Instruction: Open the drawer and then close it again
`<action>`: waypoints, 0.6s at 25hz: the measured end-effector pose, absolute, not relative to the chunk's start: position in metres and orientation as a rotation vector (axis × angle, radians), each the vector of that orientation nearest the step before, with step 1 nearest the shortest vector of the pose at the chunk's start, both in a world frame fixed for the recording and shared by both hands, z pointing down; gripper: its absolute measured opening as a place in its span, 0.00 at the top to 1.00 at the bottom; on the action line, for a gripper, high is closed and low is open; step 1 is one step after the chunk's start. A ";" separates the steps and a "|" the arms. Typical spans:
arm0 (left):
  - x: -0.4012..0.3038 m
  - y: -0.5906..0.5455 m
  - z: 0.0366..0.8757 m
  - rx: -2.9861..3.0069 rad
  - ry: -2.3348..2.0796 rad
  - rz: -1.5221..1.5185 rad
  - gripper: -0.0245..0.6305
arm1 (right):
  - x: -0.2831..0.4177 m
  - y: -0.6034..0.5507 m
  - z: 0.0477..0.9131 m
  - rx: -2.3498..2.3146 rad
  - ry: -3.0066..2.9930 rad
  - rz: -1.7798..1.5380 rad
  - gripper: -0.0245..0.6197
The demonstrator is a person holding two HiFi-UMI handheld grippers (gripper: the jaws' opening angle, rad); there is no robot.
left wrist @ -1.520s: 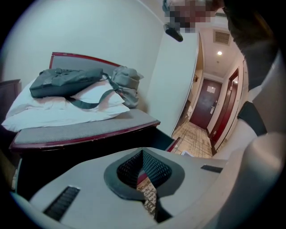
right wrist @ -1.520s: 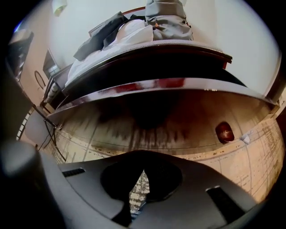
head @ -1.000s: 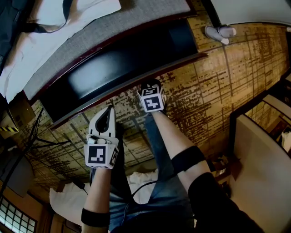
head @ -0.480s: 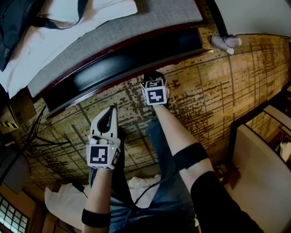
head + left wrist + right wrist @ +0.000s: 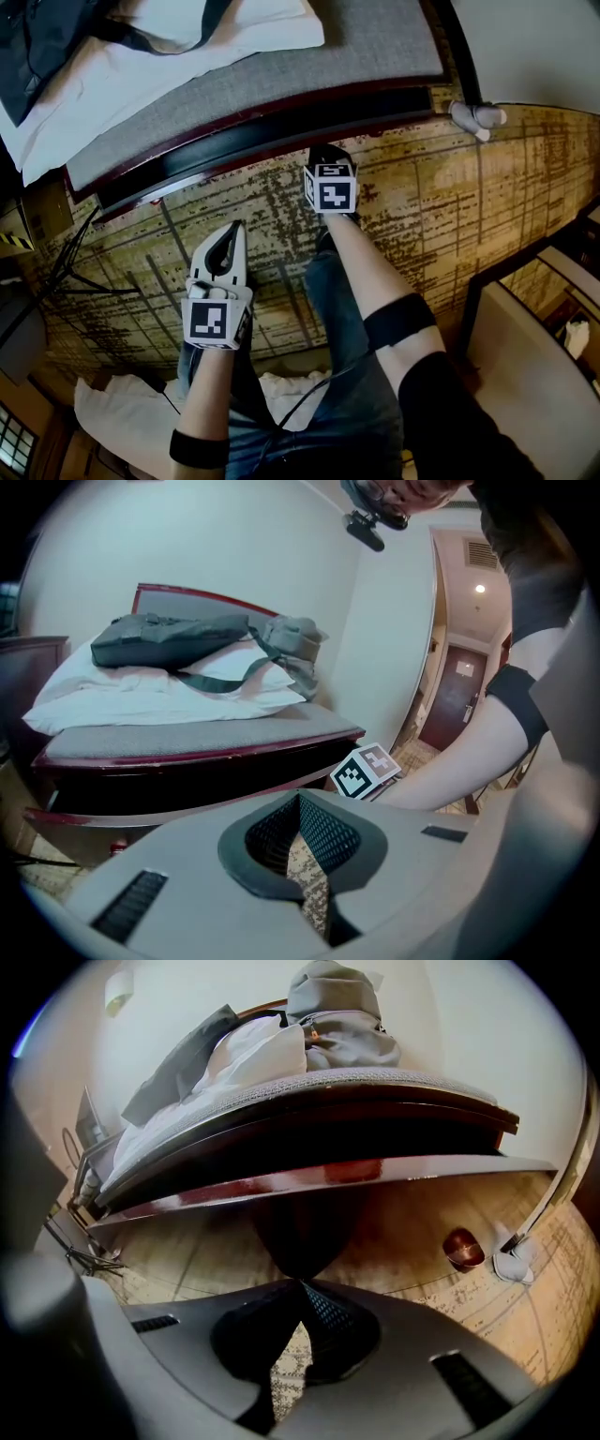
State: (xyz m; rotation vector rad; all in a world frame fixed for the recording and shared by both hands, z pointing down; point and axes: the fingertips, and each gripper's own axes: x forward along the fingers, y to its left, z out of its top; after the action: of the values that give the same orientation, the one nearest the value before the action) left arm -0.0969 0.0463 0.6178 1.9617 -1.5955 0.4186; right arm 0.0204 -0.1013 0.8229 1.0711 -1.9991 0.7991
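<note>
Under the bed (image 5: 281,75), the drawer (image 5: 253,141) lip could be slipped off by the right tongs (image 5: 324,153), pressed together like the left tongs (image 5: 228,234).

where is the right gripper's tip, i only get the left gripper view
observer: In its own view the right gripper tip looks pressed against the front of the drawer, below the red top edge.
operator: are its jaws open or shut
observer: Shut, tips together, with nothing between them.
</note>
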 end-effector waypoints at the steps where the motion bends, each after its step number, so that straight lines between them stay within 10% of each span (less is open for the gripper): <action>1: -0.098 0.047 0.619 1.958 -1.600 0.419 0.96 | 0.018 -0.104 0.823 1.068 -2.004 0.793 0.96; 15: -0.130 0.045 0.627 1.900 -1.673 0.419 0.96 | -0.004 -0.149 0.822 1.092 -2.055 0.742 0.96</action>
State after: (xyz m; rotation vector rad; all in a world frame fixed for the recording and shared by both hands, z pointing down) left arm -0.1298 0.0449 0.6272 1.9001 -1.6726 0.4186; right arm -0.0036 -0.1490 0.8221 1.0921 -2.0550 0.7421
